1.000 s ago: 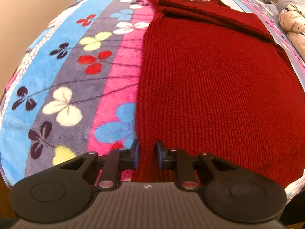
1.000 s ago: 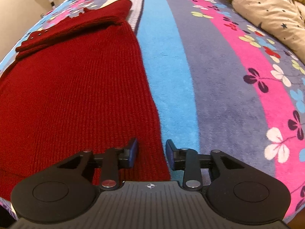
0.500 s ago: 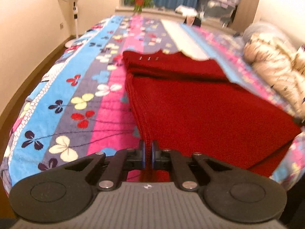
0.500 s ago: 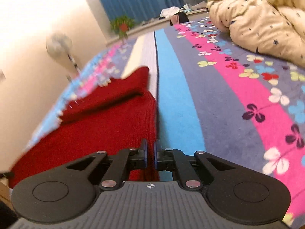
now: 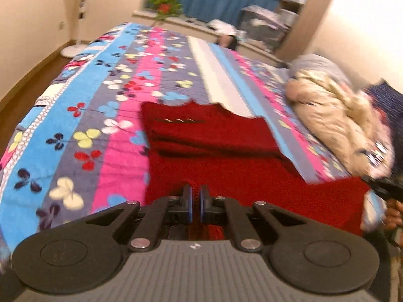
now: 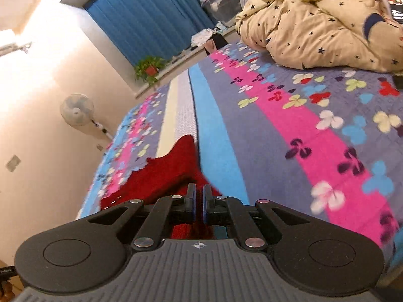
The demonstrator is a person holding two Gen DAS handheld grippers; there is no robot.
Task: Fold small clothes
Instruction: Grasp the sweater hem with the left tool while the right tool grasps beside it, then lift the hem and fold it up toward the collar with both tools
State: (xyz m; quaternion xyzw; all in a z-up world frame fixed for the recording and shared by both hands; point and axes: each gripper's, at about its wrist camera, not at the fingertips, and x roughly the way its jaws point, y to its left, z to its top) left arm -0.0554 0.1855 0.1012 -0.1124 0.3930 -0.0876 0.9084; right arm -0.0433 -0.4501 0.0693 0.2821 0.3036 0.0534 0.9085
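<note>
Nearest in the left wrist view, the left claw (image 5: 195, 202) is clamped on the near hem of the dark red knitted sweater (image 5: 226, 151), its blue-lined pads almost together with a thin fold of red knit between them. In the right wrist view the right claw (image 6: 199, 205) is likewise pinched shut on the sweater (image 6: 166, 173), at its other near corner, with red knit showing between the pads and below them. In the left view that corner appears at the right edge, raised off the bed, with a dark gripper tip and part of a hand just beside it.

The sweater lies on the striped fleece blanket with clover flowers (image 5: 83, 115) that covers the bed; its near edge is lifted, while its far part rests flat on the blanket with a folded band across the top.

Beyond the sweater to the right, a cream quilt with dark stars (image 6: 314, 32) is bunched on the blanket. Past the sweater's far end stand a green potted plant with a red pot (image 6: 149, 69) on a sill and blue curtains (image 6: 156, 17). To the sweater's far left, a white pedestal fan (image 6: 76, 113) stands on the floor by the wall.
</note>
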